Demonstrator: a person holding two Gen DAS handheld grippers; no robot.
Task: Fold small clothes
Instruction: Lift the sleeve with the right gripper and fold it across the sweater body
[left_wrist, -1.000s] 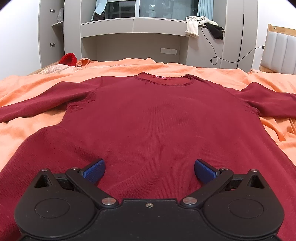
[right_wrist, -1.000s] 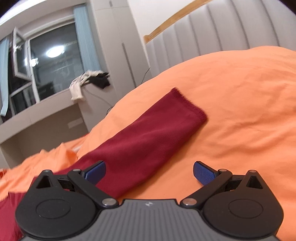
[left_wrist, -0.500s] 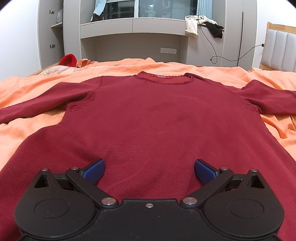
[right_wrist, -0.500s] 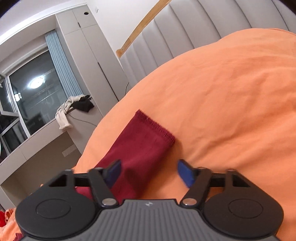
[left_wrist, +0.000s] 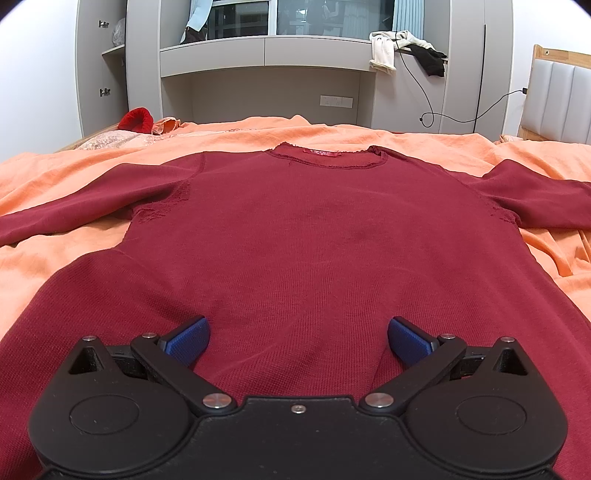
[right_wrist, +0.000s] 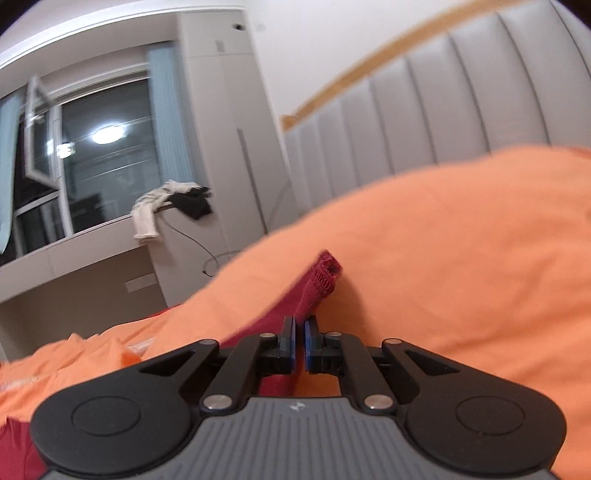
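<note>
Left gripper: jaws wide open, holding nothing, blue pads poised over the lower body of the dark red sweater, near its hem. Can't tell if the pads touch the fabric.

Right gripper: jaws nearly closed, pinched on the sweater's sleeve cuff. Cuff stands bunched just ahead of the fingertips, lifted off the orange bedsheet, close to the grey padded headboard.

Sweater lies flat and face up mid-bed on the sheet, neckline toward the far edge by the grey window shelf, both sleeves spread outward.

Versus 0.5 s ago: right jaws went from partly open, straddling the flat cuff, to clamped on it; cuff now raised and crumpled. Left gripper and sweater body unchanged.
</note>
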